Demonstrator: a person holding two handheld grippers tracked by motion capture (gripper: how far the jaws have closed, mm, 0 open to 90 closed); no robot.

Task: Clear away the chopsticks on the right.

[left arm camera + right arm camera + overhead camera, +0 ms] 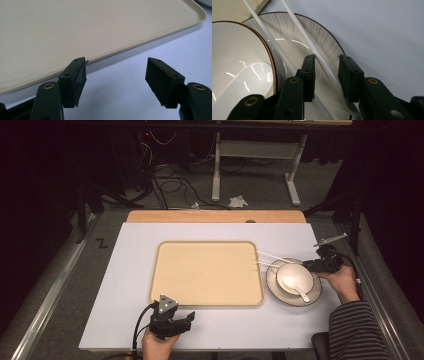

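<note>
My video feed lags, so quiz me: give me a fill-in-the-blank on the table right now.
1. The spoon lies in the ____.
2. The bowl stands on a ____.
3. The right claw has one white ____ between its jaws.
4. The left claw is open beside the empty ____.

Missing words: bowl; plate; chopstick; tray

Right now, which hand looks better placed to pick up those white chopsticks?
Right. The right gripper already straddles one chopstick lying across the plate, jaws not yet pressing. The left gripper sits open by the tray.
</note>
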